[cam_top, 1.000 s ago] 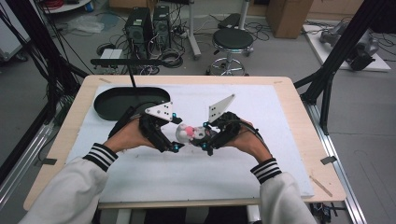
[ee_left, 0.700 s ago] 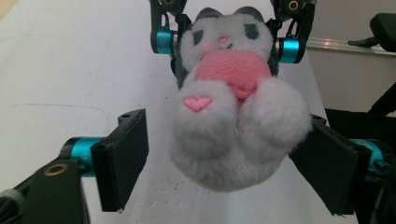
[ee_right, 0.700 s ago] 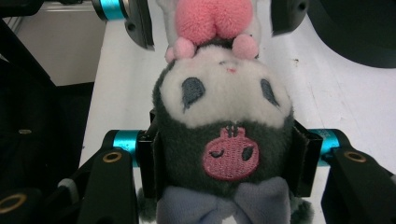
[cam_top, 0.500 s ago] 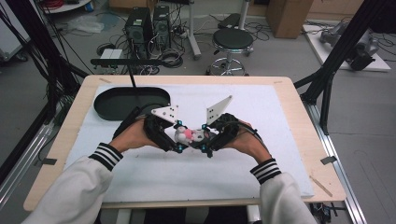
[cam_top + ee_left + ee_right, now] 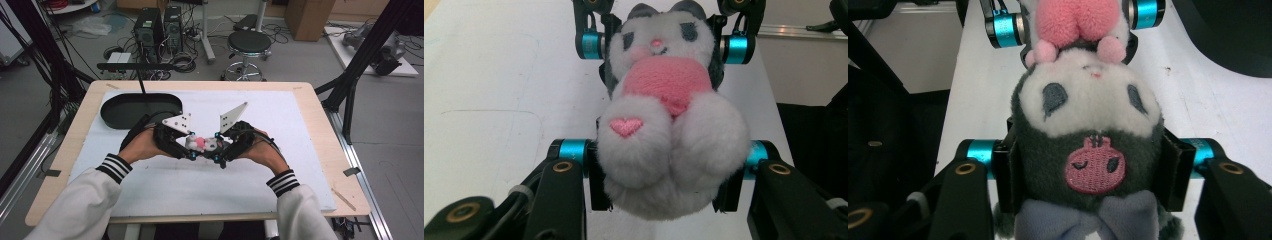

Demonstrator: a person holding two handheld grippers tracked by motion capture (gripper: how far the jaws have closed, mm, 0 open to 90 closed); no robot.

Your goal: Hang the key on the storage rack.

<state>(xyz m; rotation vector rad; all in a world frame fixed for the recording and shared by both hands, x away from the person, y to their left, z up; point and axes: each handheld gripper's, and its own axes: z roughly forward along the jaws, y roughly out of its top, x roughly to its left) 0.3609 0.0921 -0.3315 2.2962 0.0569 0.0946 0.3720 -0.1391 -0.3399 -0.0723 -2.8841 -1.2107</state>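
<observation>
Both claws are pinching a plush (image 5: pixel 200 144) at desk (image 5: pixel 310 150) centre, the left claw (image 5: pixel 664 175) squeezing its feet, the right claw (image 5: pixel 1088 170) its head at 3 o'clock; being soft and light, it is likely yielding under grip.

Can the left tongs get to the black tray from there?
Probably not right now. The left tongs are shut on the plush, which the right tongs also clamp, so they are busy. The tray sits close beyond the left hand with bare table between, so once freed they likely could.
</observation>
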